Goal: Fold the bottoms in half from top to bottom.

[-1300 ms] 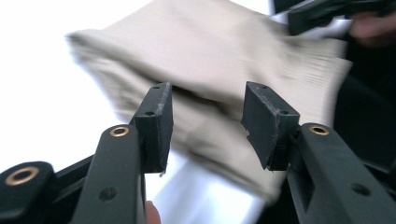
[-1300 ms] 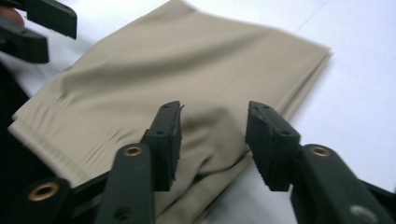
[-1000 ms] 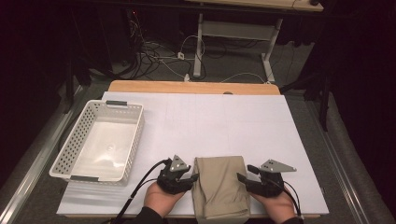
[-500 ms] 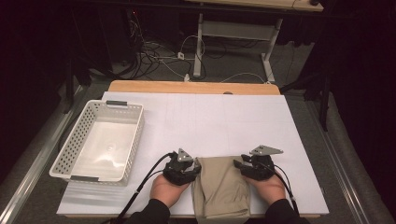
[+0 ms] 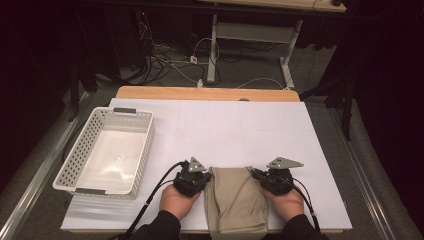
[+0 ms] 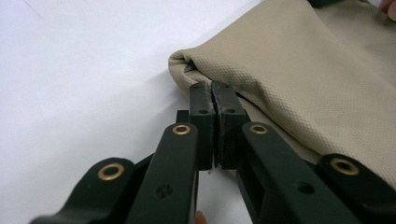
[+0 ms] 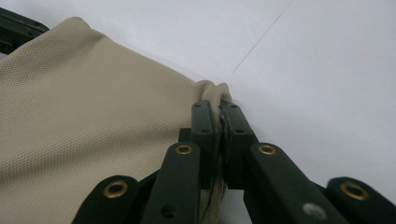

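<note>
Pinching the tan cloth (image 5: 235, 200) at both far corners.
Left gripper (image 6: 214, 100) and right gripper (image 7: 219, 114) have just closed on fabric (close views show it); a basket (image 5: 75, 162) sits far left.

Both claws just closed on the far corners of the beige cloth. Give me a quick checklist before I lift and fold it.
1. Left claw pinching the beige cloth at its corner: ok.
2. Right claw pinching the opposite corner: ok.
3. All folded layers caught in each grip: cannot tell.
4. White table surface beyond the cloth free for the fold: ok.
5. White basket apart from the cloth, off to the left: ok.
</note>
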